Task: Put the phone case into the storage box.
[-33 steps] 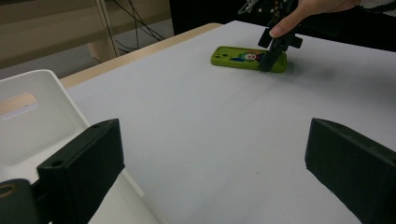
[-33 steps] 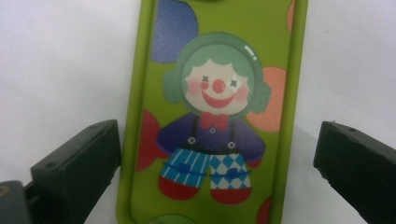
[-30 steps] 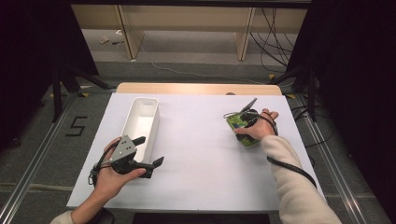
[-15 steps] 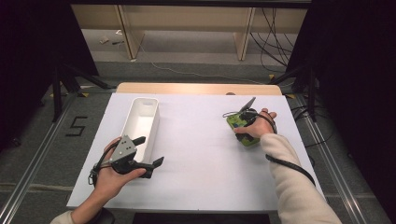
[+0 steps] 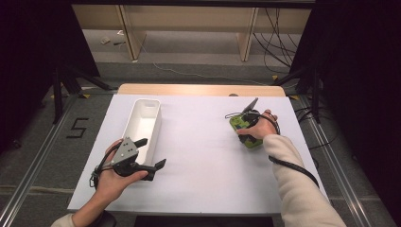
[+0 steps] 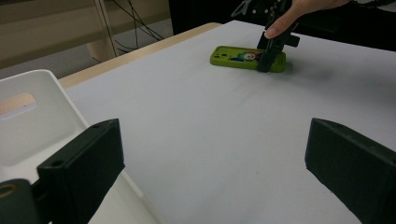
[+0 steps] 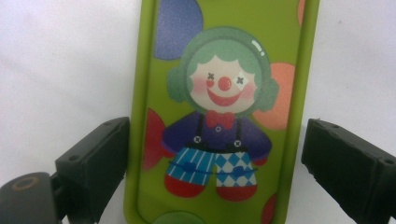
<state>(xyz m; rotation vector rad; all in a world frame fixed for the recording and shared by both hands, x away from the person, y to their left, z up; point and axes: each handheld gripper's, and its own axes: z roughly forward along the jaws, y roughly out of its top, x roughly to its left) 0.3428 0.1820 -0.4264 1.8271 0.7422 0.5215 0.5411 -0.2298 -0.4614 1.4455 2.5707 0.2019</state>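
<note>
R gripper point(image 5: 244, 128) sits over the flat lime-green phone case w/ a cartoon clown print point(image 5: 246, 131), near the right edge of the white table point(image 5: 203, 179), about halfway along it. In the right gripper view the case point(image 7: 219, 107) runs lengthwise between the two black jaws; left one is touching or just beside the case's long edge, right one is apart from the other edge w/ bare table showing between. So jaws are apart, straddling the case, not clamped. They've just been closing in a bit w/ the case between them. Compared w/ a sec ago in the high view, hand and case look the same place; only the jaw gap has narrowed. My read: the pinch on the case is starting, lift not yet begun. Case lies flat on the table, so the grip has to catch its thin edges, and that could slip.

L gripper point(image 5: 152, 153) is held low near the front-left part of the table, jaws wide apart w/ nothing between. In the left gripper view the gap between them point(image 6: 215, 154) shows bare table only, and the case point(image 6: 247, 58) lies far off w/ the other gripper standing on it.

Containers: one long white plastic bin w/ a handle slot point(image 5: 142, 124) stands along the left side of the table, just beside the L gripper. Its inside looks empty as far as visible. Probably the place for the case, but that's a guess.
</note>
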